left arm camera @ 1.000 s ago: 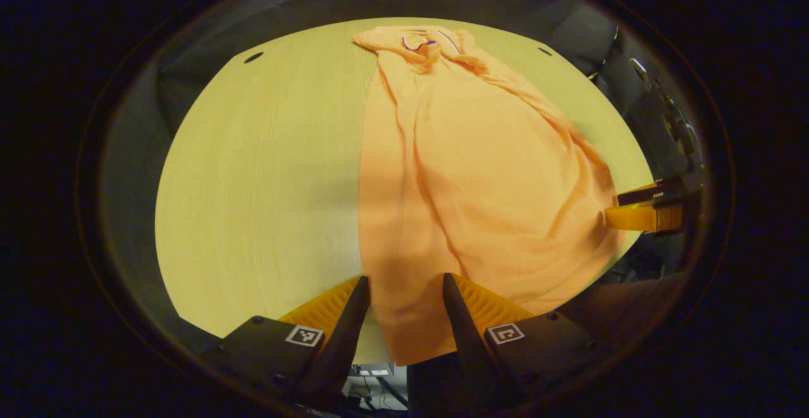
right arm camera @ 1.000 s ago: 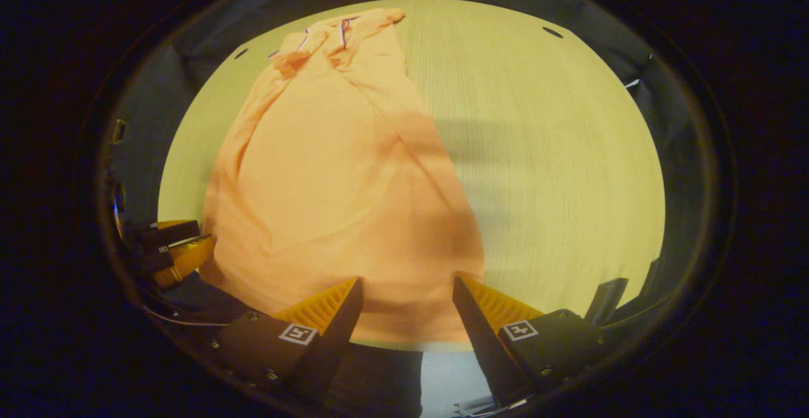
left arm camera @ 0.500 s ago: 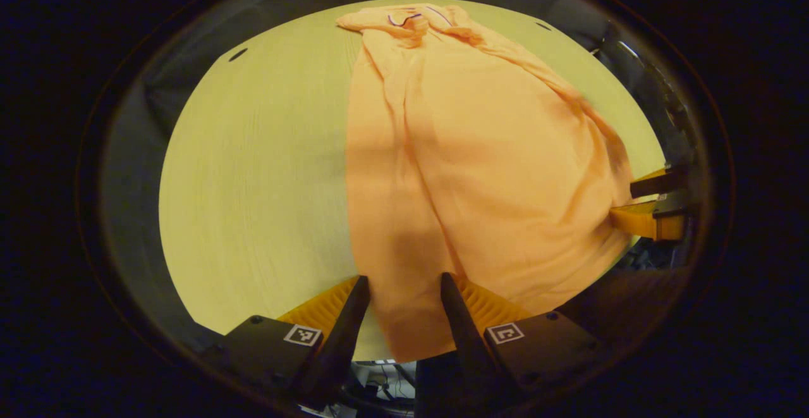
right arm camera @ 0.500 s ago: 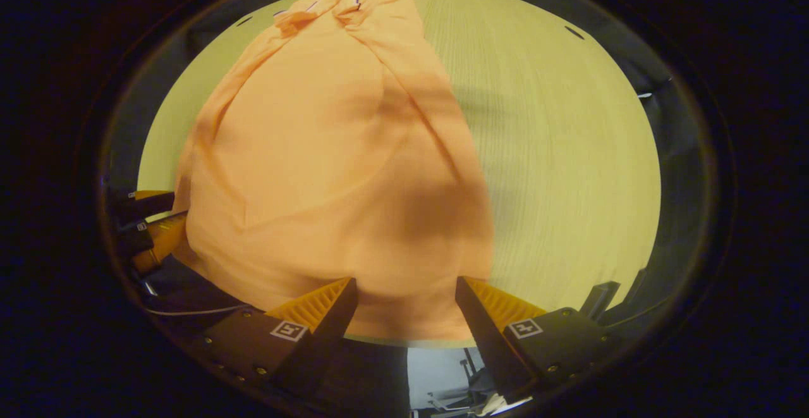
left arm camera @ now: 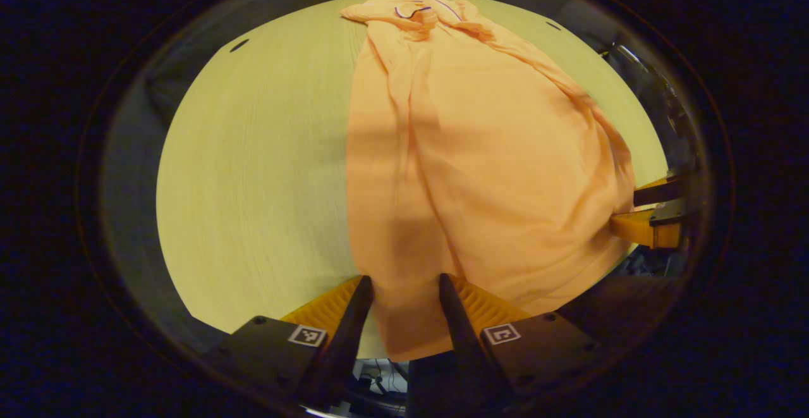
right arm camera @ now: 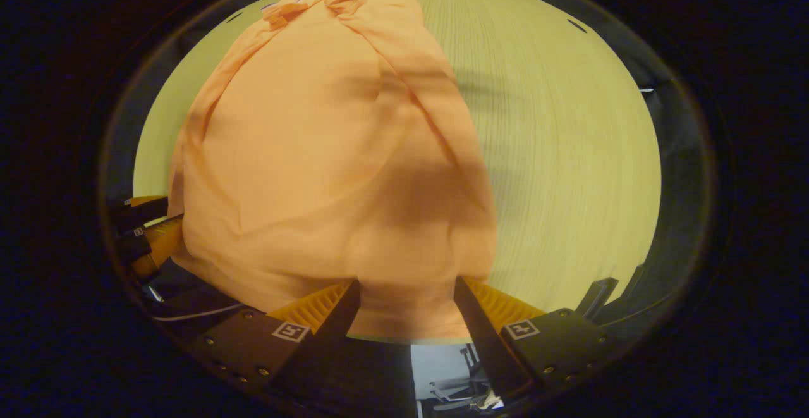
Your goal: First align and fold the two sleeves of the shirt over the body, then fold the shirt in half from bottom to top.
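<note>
The pale yellow wood-grain worktop (left arm camera: 253,171) spreads ahead of both pairs of fingers, round-edged, with small dark slots near its far rim.

On it lies the long orange fabric shirt (left arm camera: 480,165), sleeves folded in over the body, its collar end with thin dark trim farthest from the fingers and its hem end nearest them. In the left gripper view the shirt runs from between the fingers up and to their right; bare worktop lies to their left. In the right gripper view the shirt (right arm camera: 328,152) runs from between the fingers up and to their left, with bare worktop to their right.

The left gripper (left arm camera: 400,282) has its fingers spread apart, the shirt's hem corner lying in the gap between them; whether they press on the cloth cannot be told. The right gripper (right arm camera: 407,284) likewise has its fingers apart with the other hem corner between them. Each gripper also appears at the far side of the other's view, at the shirt's edge (left arm camera: 651,209) (right arm camera: 142,228).
</note>
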The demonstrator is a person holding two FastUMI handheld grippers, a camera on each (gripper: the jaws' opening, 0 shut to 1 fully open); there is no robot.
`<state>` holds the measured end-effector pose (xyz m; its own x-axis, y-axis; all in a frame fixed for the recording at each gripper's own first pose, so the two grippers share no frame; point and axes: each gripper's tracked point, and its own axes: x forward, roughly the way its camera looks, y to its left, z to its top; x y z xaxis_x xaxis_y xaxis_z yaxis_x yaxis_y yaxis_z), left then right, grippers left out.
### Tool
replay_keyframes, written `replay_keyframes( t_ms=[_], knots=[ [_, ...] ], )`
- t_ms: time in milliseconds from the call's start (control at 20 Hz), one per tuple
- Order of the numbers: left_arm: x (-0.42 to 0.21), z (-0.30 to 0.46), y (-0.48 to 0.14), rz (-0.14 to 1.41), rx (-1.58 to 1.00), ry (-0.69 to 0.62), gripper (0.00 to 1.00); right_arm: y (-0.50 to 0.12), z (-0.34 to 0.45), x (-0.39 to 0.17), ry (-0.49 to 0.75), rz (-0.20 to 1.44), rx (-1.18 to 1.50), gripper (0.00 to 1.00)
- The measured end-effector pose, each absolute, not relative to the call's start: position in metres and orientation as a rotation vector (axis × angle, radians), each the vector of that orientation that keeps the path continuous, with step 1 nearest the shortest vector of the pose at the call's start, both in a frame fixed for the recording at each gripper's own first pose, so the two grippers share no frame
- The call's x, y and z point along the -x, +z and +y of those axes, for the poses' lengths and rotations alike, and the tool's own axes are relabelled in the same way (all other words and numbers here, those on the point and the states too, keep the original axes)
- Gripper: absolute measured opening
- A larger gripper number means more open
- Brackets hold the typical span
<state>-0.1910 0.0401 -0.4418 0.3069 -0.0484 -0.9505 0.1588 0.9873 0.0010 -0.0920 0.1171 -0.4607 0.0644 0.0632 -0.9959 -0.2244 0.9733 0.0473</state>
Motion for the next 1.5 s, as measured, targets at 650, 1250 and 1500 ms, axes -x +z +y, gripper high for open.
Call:
replay_keyframes(
  t_ms=[650,1250,1500],
  knots=[
    [0.167,0.042,-0.431,1.181,0.032,-0.098,0.06,-0.457,0.123,0.079,0.213,1.445,0.059,0.0],
    [0.09,0.053,-0.366,0.998,0.102,-0.055,0.06,-0.378,0.141,-0.016,0.216,1.196,0.015,0.01],
    [0.04,0.058,-0.336,0.925,0.115,-0.051,0.06,-0.344,0.15,-0.076,0.218,1.084,0.008,0.01]
  ],
)
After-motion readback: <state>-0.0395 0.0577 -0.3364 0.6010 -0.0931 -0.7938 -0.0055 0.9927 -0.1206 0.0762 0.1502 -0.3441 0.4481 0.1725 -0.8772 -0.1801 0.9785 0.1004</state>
